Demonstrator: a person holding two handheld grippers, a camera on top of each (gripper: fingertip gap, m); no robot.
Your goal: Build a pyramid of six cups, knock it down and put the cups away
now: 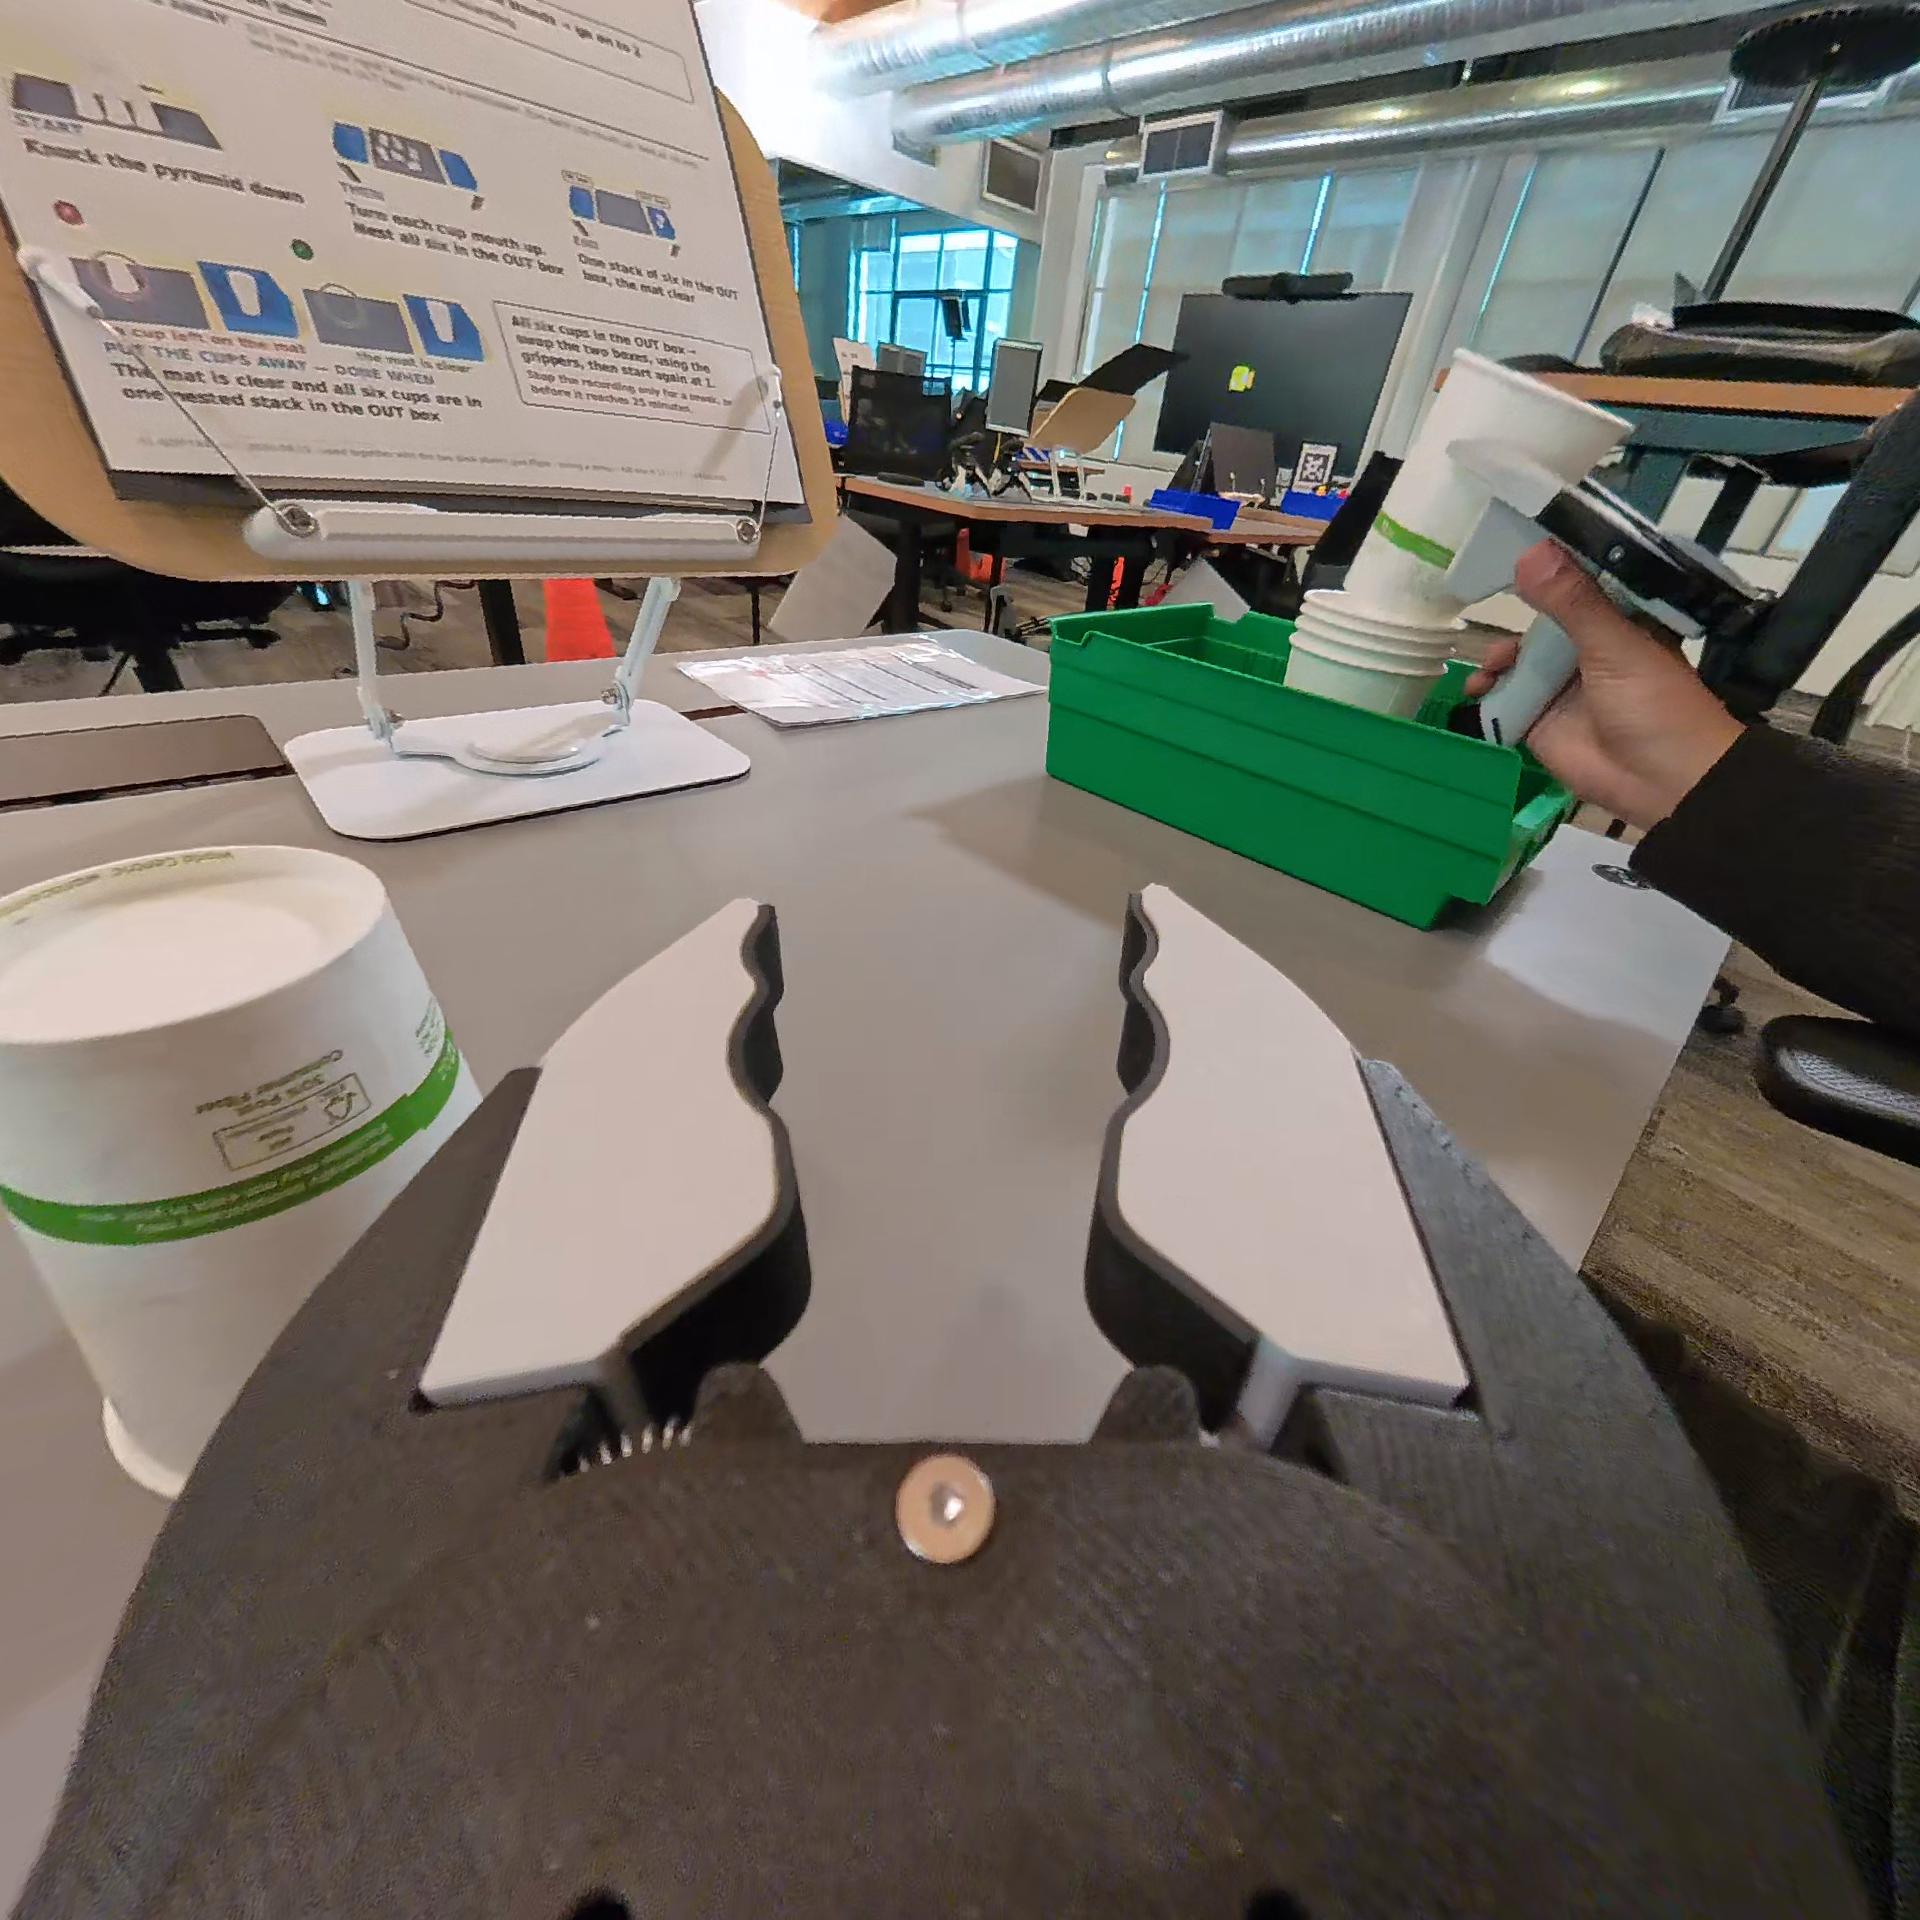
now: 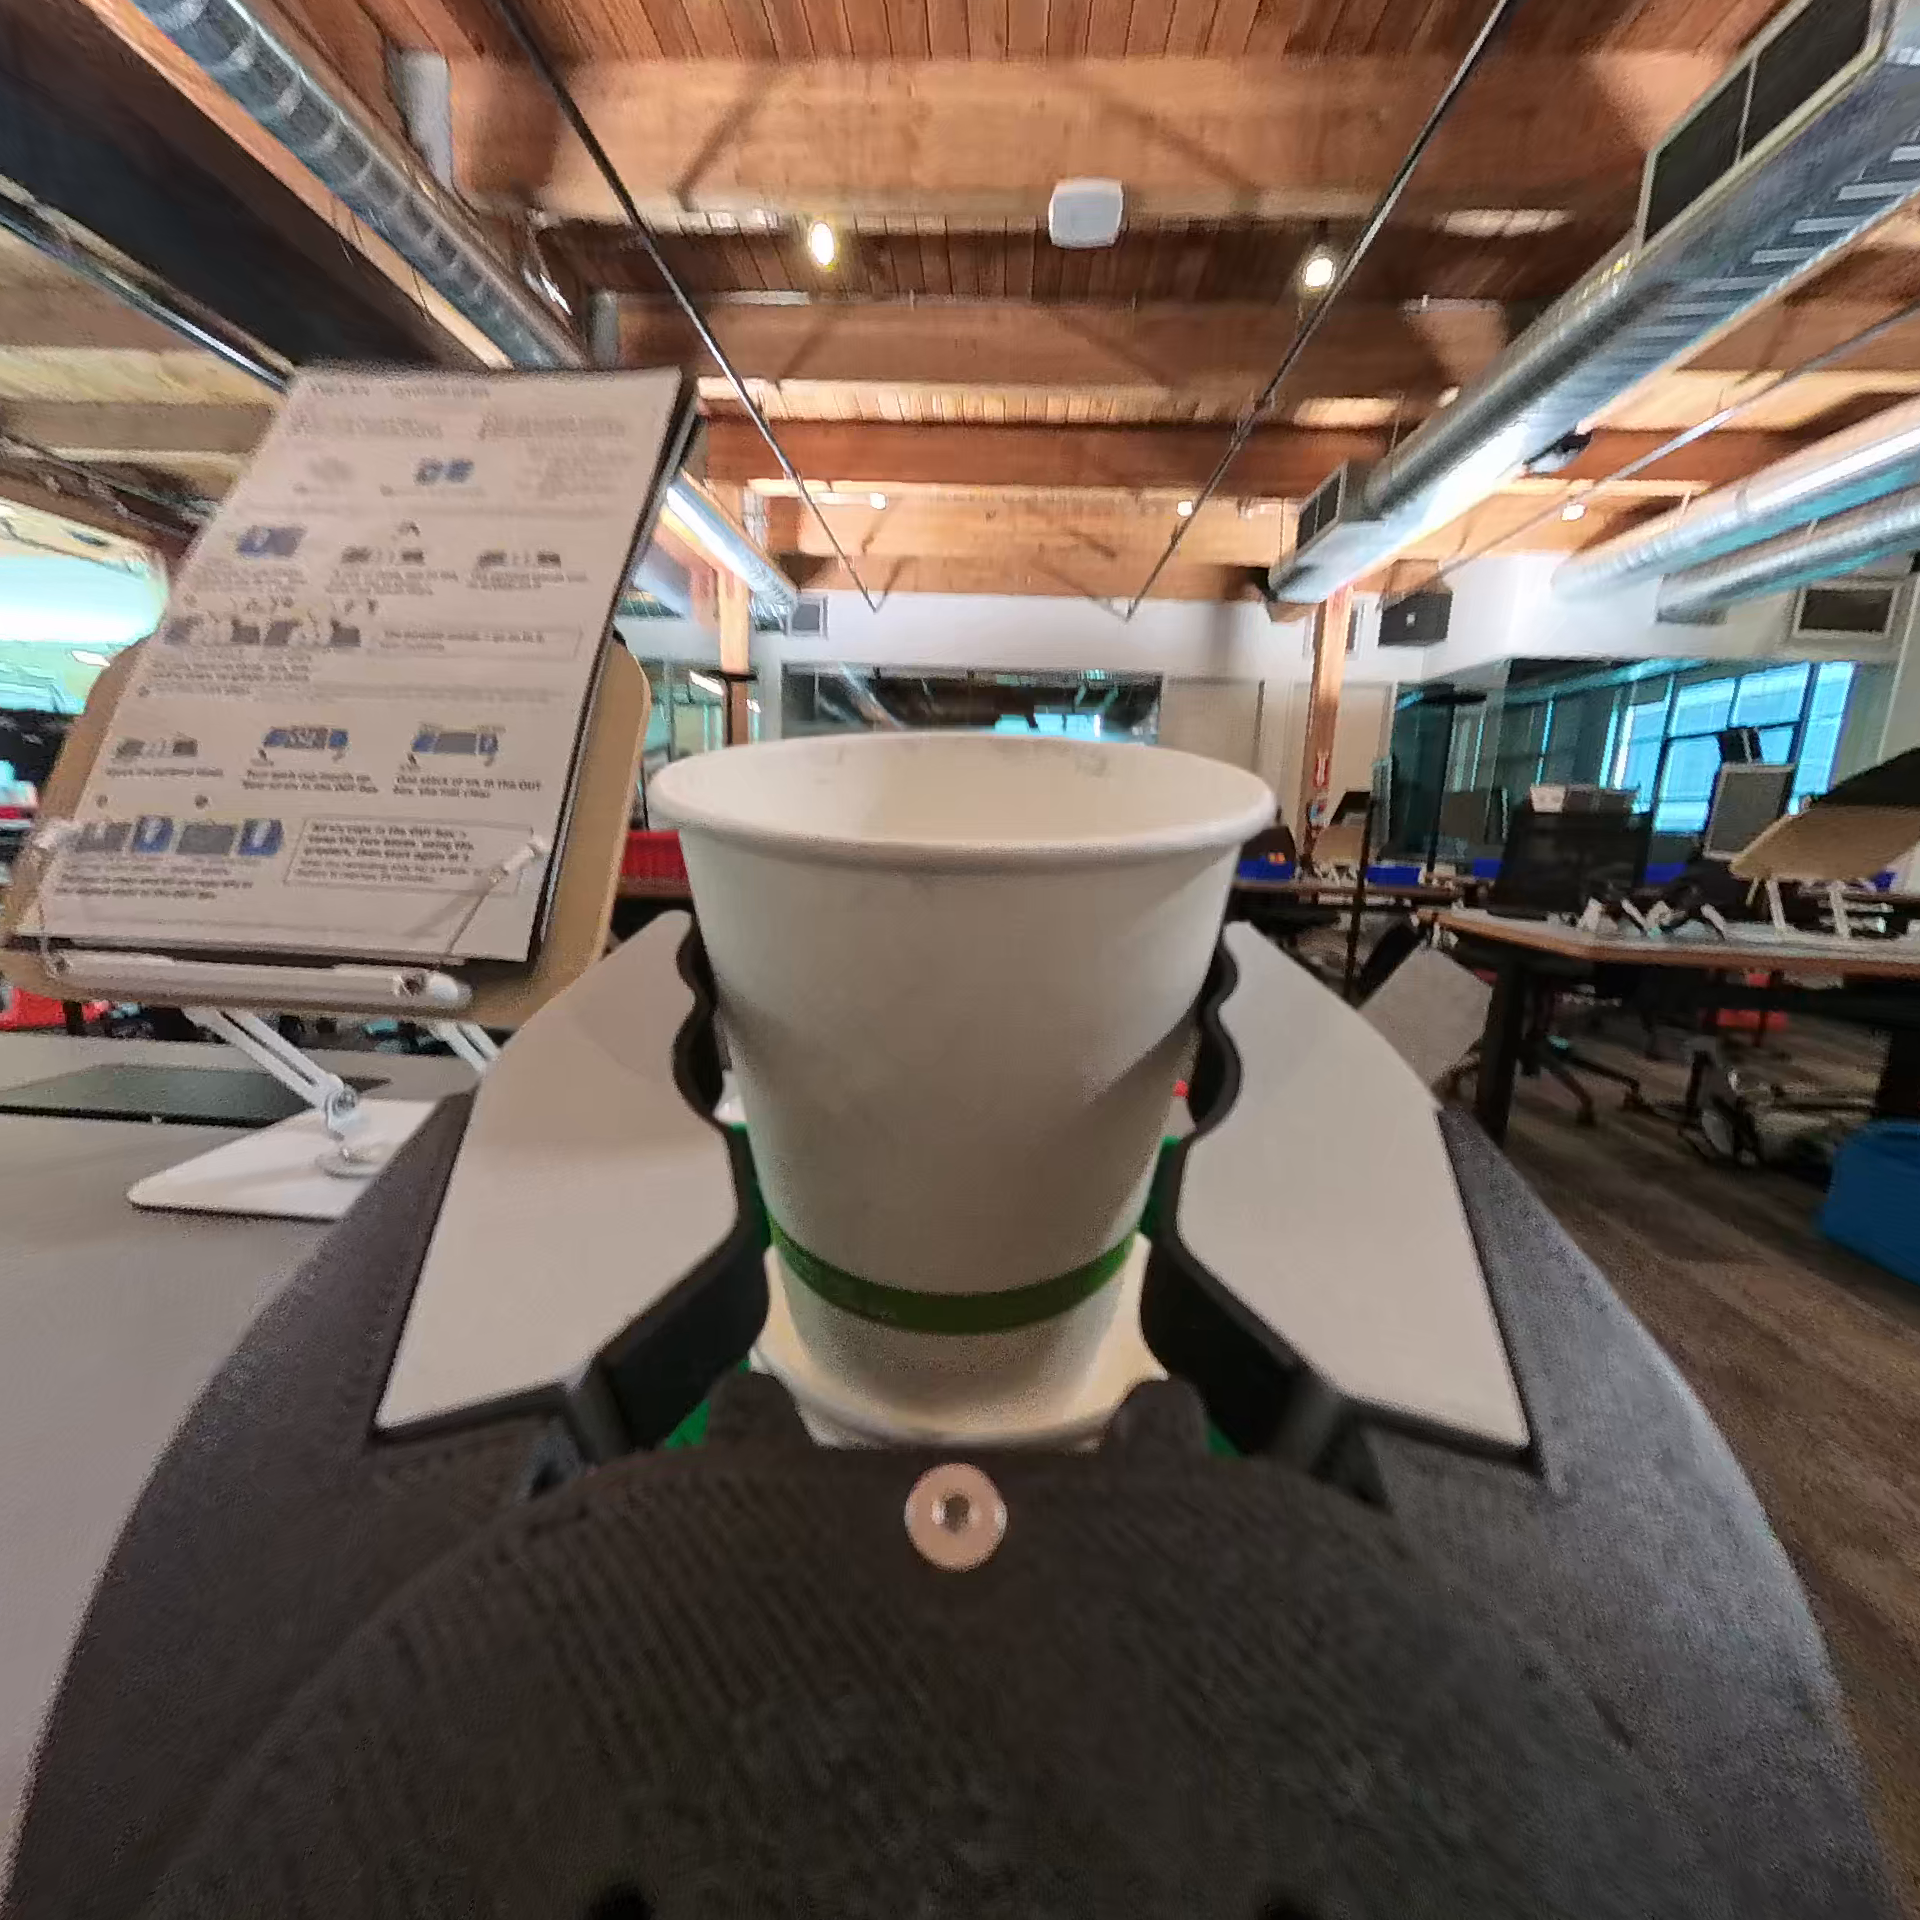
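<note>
My left gripper [image 1: 951,914] is open and empty, low over the grey table [image 1: 935,831]. An upside-down white paper cup with a green band [image 1: 197,1091] stands just to its left. My right gripper [image 2: 956,966] is shut on a white paper cup [image 2: 956,1018], held mouth up. The cup's base sits in the top of a stack of nested cups [image 2: 821,1392]. In the left wrist view a hand holds the right gripper [image 1: 1507,520] with that cup [image 1: 1475,488] tilted over the stack [image 1: 1371,644], which stands in a green bin [image 1: 1278,769].
A white stand with an instruction sheet [image 1: 395,260] is at the back left and also shows in the right wrist view [image 2: 343,665]. A sleeved paper [image 1: 862,675] lies behind the bin. A dark mat [image 1: 135,753] lies far left. An office chair [image 1: 1839,1091] is beyond the table's right edge.
</note>
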